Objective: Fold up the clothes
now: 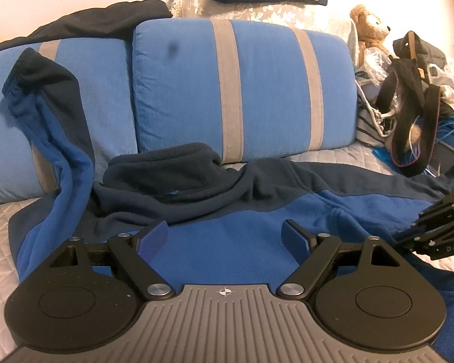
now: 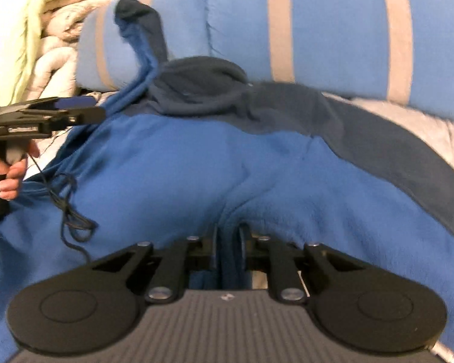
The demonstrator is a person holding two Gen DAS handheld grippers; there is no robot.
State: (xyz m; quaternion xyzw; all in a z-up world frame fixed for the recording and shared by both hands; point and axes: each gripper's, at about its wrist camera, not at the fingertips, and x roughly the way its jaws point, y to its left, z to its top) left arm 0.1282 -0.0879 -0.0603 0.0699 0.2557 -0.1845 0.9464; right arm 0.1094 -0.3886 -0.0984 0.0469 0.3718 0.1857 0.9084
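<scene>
Blue striped cushions (image 1: 245,90) behind fleece (image 1: 227,242), bag (image 1: 414,115) & teddy (image 1: 369,27) right.

"DAS" on right tongs (image 1: 439,233)

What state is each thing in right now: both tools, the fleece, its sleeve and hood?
Left tool: open, hovering over the fleece, gripping nothing.
Right tool: shut on a pinched ridge of the blue fleece.
Blue fleece jacket: spread on the bed, unfolded, rumpled.
Sleeve: draped up against the left cushion.
Hood: bunched at the cushions' base.
Striped cushion: upright behind the jacket.
</scene>
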